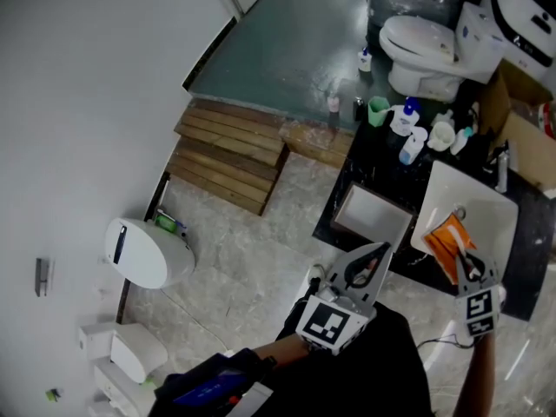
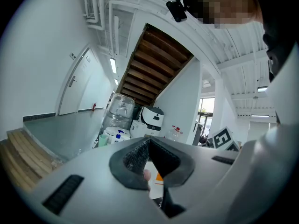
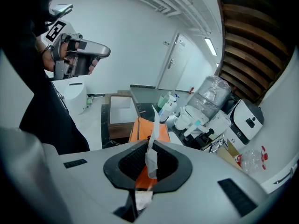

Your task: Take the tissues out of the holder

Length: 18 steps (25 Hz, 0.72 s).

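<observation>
The orange tissue holder (image 1: 446, 241) hangs over the white sink (image 1: 473, 200), just beyond my right gripper (image 1: 462, 257). Looking along the right gripper's jaws, a white tissue (image 3: 152, 158) stands up between them, pinched by my right gripper (image 3: 150, 147). The orange tissue holder (image 3: 142, 129) shows behind and below the pads. My left gripper (image 1: 380, 252) is held level to the left of the sink, apart from the holder. In its own view my left gripper (image 2: 149, 143) has its tips together with nothing between them. The right gripper view also catches the left gripper (image 3: 96, 52), at its upper left.
A wooden box with a white inside (image 1: 368, 216) sits on the dark counter (image 1: 334, 220) left of the sink. Bottles (image 1: 408, 133), a green cup (image 1: 377, 111) and a faucet (image 1: 502, 165) crowd the counter's far end. A toilet (image 1: 421, 55), a cardboard box (image 1: 521, 124) and wooden steps (image 1: 230, 159) lie beyond.
</observation>
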Available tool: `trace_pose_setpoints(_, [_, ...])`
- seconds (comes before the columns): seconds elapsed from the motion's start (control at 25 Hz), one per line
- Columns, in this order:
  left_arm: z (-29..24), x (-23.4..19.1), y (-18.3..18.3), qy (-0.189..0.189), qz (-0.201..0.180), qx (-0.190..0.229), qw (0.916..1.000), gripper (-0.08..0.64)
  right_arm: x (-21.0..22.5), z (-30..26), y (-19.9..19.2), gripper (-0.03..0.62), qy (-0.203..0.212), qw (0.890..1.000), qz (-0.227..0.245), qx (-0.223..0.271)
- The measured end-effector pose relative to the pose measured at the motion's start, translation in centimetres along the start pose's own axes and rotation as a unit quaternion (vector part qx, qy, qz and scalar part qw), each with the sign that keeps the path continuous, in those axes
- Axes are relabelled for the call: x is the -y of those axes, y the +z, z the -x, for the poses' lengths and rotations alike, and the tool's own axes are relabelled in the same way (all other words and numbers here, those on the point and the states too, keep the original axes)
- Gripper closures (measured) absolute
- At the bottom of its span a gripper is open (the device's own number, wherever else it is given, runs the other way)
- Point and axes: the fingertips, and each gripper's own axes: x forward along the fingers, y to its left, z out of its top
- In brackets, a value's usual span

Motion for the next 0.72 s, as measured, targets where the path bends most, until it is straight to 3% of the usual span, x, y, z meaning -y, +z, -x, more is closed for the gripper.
trace_pose_setpoints(0.6, [-0.7,1.5,-1.1,0.014,-0.006,0.0,0.9999,0.563,-1.6,0.2,-2.7,0.571,0.041,0.998,0.04,0.006])
trace_pose_setpoints(0.72, [-0.7,1.5,-1.4,0.018,-0.006,0.001,0.9998,0.563,-2.8,0.0,-2.6,0.571,0.065,0.995,0.07,0.019])
